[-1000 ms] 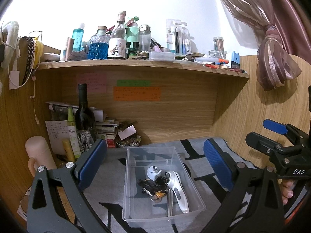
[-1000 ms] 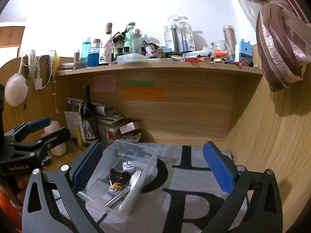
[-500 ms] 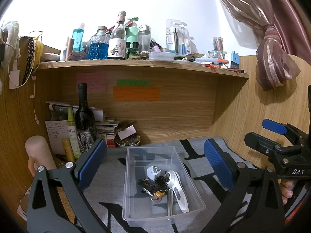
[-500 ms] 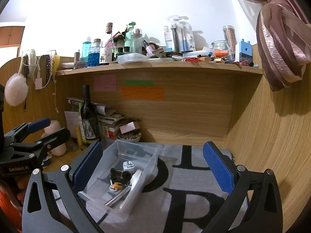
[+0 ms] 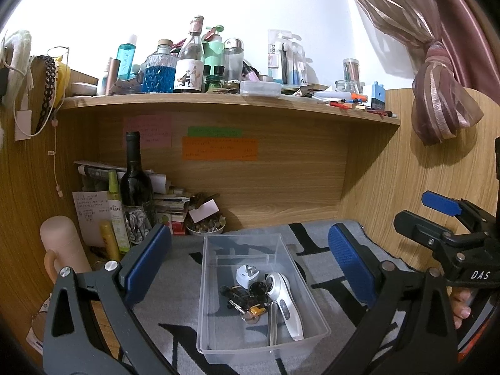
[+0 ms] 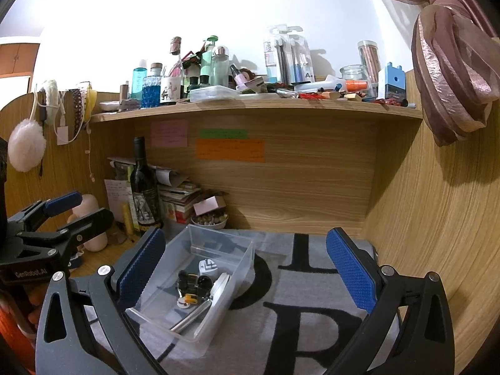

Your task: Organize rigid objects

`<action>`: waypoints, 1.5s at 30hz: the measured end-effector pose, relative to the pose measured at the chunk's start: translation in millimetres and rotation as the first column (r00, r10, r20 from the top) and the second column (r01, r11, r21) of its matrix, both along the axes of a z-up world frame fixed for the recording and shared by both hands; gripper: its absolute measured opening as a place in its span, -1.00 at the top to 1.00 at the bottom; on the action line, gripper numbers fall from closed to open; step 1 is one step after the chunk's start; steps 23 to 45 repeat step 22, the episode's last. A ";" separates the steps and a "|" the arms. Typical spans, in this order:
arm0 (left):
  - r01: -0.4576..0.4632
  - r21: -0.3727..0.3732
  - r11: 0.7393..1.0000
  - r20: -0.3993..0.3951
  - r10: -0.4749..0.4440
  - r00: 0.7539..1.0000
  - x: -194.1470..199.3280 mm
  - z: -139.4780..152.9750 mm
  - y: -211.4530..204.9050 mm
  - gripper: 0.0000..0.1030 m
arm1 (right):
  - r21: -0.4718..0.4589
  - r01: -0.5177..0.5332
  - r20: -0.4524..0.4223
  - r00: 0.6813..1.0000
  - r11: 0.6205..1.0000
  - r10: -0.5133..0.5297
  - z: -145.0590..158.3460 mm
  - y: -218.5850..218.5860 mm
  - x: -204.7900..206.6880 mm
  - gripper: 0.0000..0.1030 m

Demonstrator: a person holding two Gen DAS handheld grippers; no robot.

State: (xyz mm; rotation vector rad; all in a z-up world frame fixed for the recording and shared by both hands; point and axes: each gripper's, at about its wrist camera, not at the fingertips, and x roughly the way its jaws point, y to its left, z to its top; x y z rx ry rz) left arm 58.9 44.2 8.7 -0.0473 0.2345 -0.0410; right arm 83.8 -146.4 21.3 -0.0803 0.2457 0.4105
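Note:
A clear plastic bin (image 5: 215, 340) (image 6: 237, 259) stands on a grey mat with black letters (image 6: 312, 331). Inside lie a white plug adapter (image 5: 245, 275) (image 6: 207, 265), a white handheld device (image 5: 286, 300), a bunch of dark keys with a yellow tag (image 5: 247, 303) (image 6: 189, 287) and a metal piece (image 5: 272, 322). My left gripper (image 5: 250, 262) hangs open above and in front of the bin, holding nothing. My right gripper (image 6: 247, 259) is open too, to the right of the bin over the mat, with nothing between its fingers. Each gripper shows at the other view's edge.
A wine bottle (image 5: 134, 184), yellow-green tubes (image 5: 114, 215), stacked papers, a small bowl (image 5: 206, 226) and a pink mug (image 5: 62, 247) crowd the back left corner. A cluttered wooden shelf (image 5: 218, 103) overhangs the desk. Wooden walls close the back and right. A curtain (image 5: 437, 93) hangs top right.

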 end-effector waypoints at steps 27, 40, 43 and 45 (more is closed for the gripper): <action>0.021 -0.009 1.000 -0.065 -0.022 0.998 11.2 -8.2 0.9 -0.98 | 0.007 0.019 -0.030 0.999 1.000 -0.019 -5.4 8.7 4.2 -1.00; 0.021 -0.009 1.000 -0.065 -0.022 0.998 11.2 -8.2 0.9 -0.98 | 0.007 0.019 -0.030 0.999 1.000 -0.019 -5.4 8.7 4.2 -1.00; 0.021 -0.009 1.000 -0.065 -0.022 0.998 11.2 -8.2 0.9 -0.98 | 0.007 0.019 -0.030 0.999 1.000 -0.019 -5.4 8.7 4.2 -1.00; 0.021 -0.009 1.000 -0.065 -0.022 0.998 11.2 -8.2 0.9 -0.98 | 0.007 0.019 -0.030 0.999 1.000 -0.019 -5.4 8.7 4.2 -1.00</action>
